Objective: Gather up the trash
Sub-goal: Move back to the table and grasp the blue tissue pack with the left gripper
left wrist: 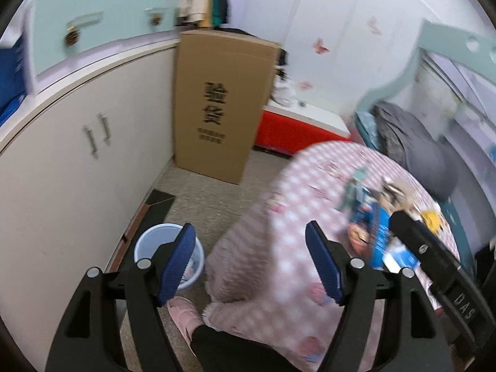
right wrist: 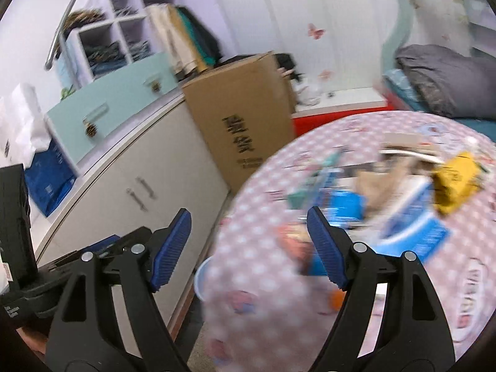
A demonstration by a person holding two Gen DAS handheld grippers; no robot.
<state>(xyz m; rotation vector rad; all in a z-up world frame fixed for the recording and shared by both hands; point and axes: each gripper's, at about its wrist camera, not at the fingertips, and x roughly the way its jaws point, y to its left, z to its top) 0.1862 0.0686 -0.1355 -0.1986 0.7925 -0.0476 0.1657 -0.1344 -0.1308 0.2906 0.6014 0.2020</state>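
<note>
Both the left gripper (left wrist: pixel 250 263) and right gripper (right wrist: pixel 249 248) gape empty, wrappers (right wrist: pixel 412 217) litter the checked bedspread (left wrist: pixel 279 248), bin (left wrist: pixel 152 241) waiting.

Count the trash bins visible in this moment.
1: a pale blue bin on the floor between the white cabinet and the pink checked bed; others may be hidden.

A heap of wrappers (right wrist: pixel 365 204) lay on the round table (left wrist: pixel 279 235), toward its far right edge, with a crumpled piece (right wrist: pixel 455 183) at the heap's right end. On the floor just left of the table's near left edge stood a bucket (left wrist: pixel 152 241) (its contents blurred), beside the cabinet (left wrist: pixel 77 161). Behind the table, against the cabinet's far end, stood a tall cardboard box (left wrist: pixel 217 105).
</note>
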